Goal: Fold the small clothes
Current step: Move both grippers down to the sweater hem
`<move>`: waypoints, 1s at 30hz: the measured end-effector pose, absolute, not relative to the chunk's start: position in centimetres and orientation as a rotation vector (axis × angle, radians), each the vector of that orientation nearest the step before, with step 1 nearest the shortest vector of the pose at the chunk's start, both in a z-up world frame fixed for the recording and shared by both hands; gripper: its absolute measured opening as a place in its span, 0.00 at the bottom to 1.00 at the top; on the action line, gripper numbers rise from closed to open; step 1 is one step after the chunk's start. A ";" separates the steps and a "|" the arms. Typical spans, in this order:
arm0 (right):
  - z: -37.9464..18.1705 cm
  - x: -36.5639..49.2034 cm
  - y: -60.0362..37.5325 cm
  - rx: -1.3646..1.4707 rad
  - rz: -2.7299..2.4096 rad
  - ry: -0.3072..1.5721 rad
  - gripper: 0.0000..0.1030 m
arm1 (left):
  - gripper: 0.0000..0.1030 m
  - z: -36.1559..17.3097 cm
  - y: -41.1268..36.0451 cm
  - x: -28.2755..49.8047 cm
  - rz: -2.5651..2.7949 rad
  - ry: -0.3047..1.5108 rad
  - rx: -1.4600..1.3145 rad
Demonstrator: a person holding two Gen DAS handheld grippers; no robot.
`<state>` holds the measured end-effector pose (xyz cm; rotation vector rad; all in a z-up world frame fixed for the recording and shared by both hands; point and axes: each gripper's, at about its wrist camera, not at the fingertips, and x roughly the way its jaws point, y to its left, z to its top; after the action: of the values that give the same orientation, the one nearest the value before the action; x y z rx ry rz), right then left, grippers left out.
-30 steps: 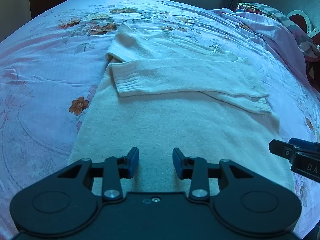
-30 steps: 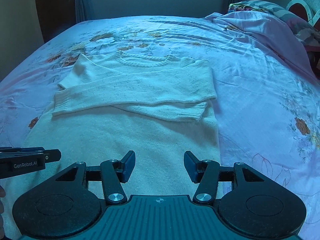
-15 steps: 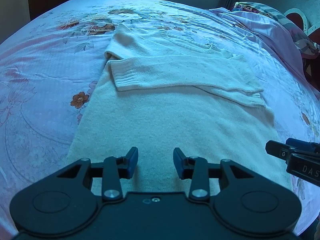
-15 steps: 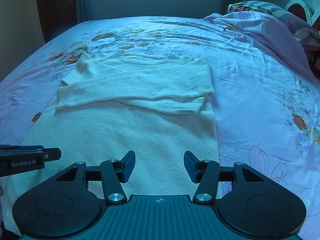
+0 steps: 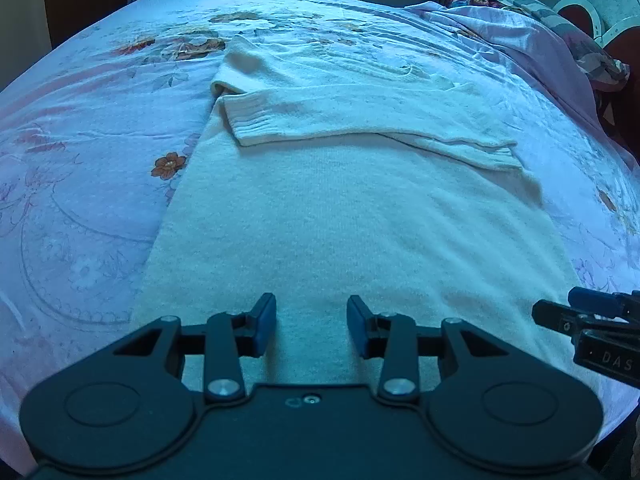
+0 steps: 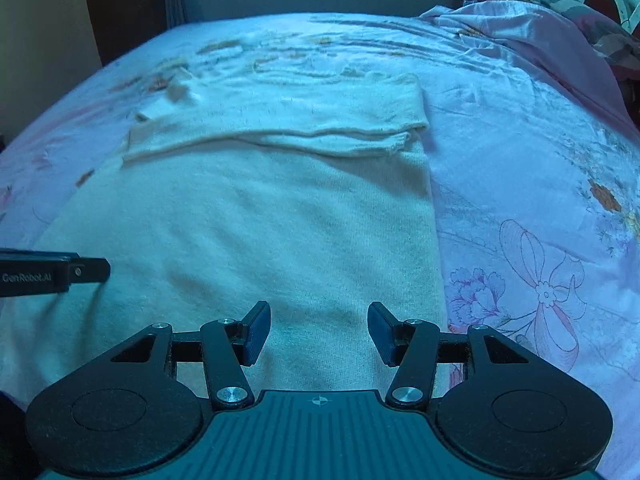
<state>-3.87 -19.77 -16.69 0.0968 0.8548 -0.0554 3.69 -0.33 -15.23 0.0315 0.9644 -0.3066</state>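
A cream knit sweater point(image 5: 360, 216) point(image 6: 256, 216) lies flat on the bed, neck at the far end, both sleeves folded across the chest. My left gripper point(image 5: 311, 318) hovers open over the sweater's near left part, nothing between its blue pads. My right gripper point(image 6: 318, 326) is open above the near right part, close to the sweater's right edge, its jaws wider apart than the left's. Each gripper's tip shows at the side of the other's view: the right one point(image 5: 580, 316) and the left one point(image 6: 80, 272). The sweater's hem is hidden below both gripper bodies.
The bed has a pale lilac floral sheet point(image 5: 80, 184) point(image 6: 540, 200). A bunched pink cover and patterned pillows point(image 5: 540, 28) point(image 6: 540, 36) lie at the far right. A dark wardrobe and curtain stand beyond the bed's far left corner point(image 6: 128, 12).
Both grippers have drawn back toward the near end of the sweater and slightly down; more of its lower body now shows ahead of them. The right wrist view is blurred by motion.
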 end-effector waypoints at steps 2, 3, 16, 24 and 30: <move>-16.9 -4.0 -19.3 0.045 -0.051 0.880 0.52 | 0.36 -15.5 -0.1 3.5 -0.308 0.970 0.038; -17.2 -4.1 -19.2 0.037 -0.037 0.894 0.52 | 0.36 -15.6 0.0 3.3 -0.308 0.969 0.042; -17.5 -8.0 -21.0 0.019 -0.083 0.885 0.80 | 0.39 -14.4 2.5 0.7 -0.235 0.928 0.113; -18.5 -9.6 -23.5 0.112 -0.123 0.932 0.80 | 0.39 -14.8 5.2 0.7 -0.179 0.931 0.100; -18.3 -10.1 -23.5 0.158 -0.100 0.949 0.80 | 0.44 -15.0 6.8 0.0 -0.138 0.927 0.083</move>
<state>-10.13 -23.52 -18.32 0.1576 0.9489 -0.1000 -0.04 6.82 -15.01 0.0828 0.9269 -0.1382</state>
